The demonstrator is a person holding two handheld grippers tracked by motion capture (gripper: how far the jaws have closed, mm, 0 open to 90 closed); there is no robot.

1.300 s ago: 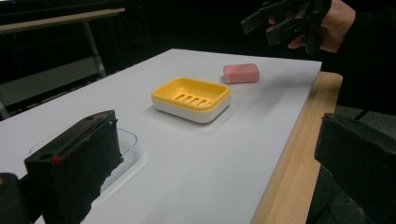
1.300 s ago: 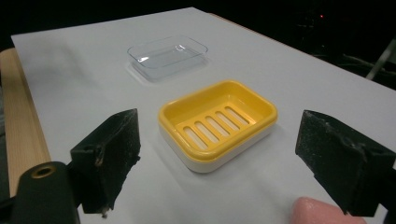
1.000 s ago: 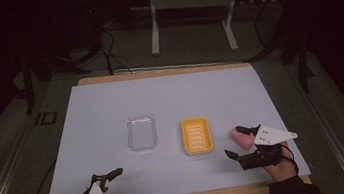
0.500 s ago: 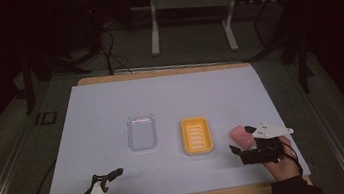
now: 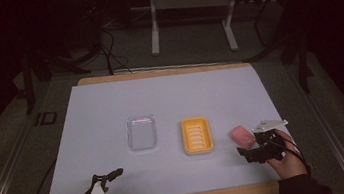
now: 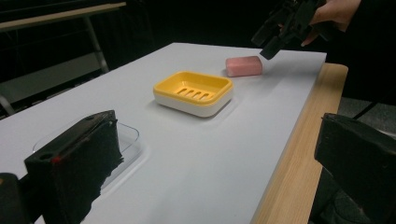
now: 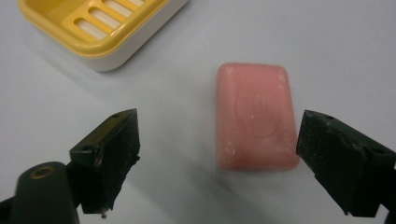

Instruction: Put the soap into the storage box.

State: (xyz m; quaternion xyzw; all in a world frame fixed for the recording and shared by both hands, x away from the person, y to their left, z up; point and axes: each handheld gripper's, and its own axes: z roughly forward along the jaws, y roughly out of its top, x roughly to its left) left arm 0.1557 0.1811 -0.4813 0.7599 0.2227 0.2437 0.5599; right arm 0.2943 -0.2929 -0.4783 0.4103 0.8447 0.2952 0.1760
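Yellow soap dish point(image 5: 197, 135) beside clear plastic tray point(image 5: 142, 132) on table point(image 5: 110, 105)

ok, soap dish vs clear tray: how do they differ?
The soap dish is opaque yellow on a white base; the clear tray is see-through and colourless. The dish floor has slots, the tray's looks plain. The dish sits nearer the pink soap and the open right claw; the tray lies to the dish's left. Both are rounded rectangles, empty, flat on the white tabletop.

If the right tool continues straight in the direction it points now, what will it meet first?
Probably the pink soap bar. The right tool is open and points down at it, the bar lying between and just ahead of the jaws, slightly toward one side. Beyond it is the white table.
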